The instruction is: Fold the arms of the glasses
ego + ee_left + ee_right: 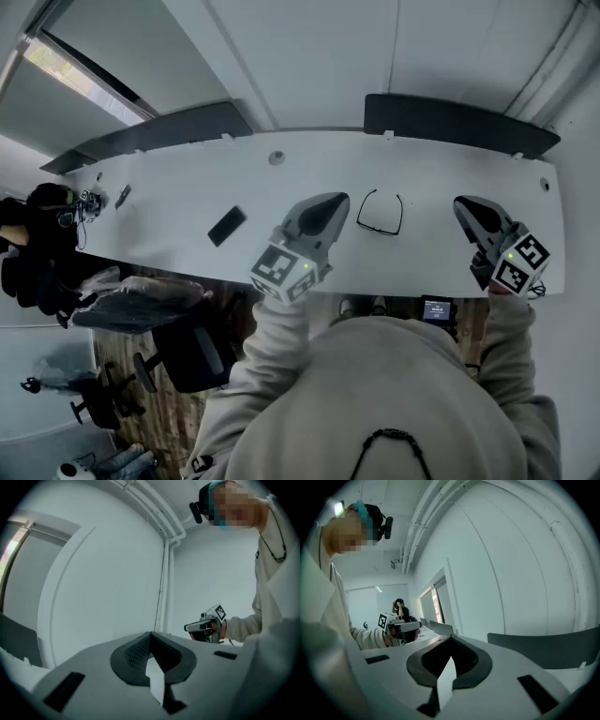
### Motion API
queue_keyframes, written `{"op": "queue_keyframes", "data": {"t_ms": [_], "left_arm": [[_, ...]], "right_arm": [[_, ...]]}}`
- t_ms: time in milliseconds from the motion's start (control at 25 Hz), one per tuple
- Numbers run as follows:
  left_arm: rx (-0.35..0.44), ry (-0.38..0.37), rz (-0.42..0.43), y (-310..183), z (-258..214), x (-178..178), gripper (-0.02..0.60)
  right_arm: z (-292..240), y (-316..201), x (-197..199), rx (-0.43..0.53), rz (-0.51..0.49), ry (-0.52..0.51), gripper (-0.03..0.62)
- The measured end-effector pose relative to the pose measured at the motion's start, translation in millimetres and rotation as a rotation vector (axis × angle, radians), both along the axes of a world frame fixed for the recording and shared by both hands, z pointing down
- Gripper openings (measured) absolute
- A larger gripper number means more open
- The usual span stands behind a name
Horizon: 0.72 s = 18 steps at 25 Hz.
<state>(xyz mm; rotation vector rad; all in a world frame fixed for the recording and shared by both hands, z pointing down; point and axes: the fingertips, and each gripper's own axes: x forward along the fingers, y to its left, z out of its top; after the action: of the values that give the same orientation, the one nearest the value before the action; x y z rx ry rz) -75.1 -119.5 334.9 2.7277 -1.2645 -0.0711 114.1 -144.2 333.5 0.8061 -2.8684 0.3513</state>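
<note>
Left tongs [324, 212] and right tongs [472, 215] hang closed, empty, flanking unfolded black-framed glasses [380, 214] on the white table [187, 183]; folding seems unstarted, next reach an arm

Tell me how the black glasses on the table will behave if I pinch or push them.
The glasses have a thin dark frame, so they are probably light and would likely slide on the smooth white table rather than stay put. Their arms look unfolded and slender, so they may swing at the hinges or flex when pushed. A hard pinch could bend them.
</note>
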Motion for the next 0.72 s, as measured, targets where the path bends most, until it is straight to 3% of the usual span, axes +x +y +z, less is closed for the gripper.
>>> {"op": "queue_keyframes", "data": {"t_ms": [720], "left_arm": [[-0.013,0.002,0.003,-0.6,5.3,1.8,0.003]], "right_arm": [[7.7,-0.8,-9.3,-0.008,-0.033,0.005,0.020]]}}
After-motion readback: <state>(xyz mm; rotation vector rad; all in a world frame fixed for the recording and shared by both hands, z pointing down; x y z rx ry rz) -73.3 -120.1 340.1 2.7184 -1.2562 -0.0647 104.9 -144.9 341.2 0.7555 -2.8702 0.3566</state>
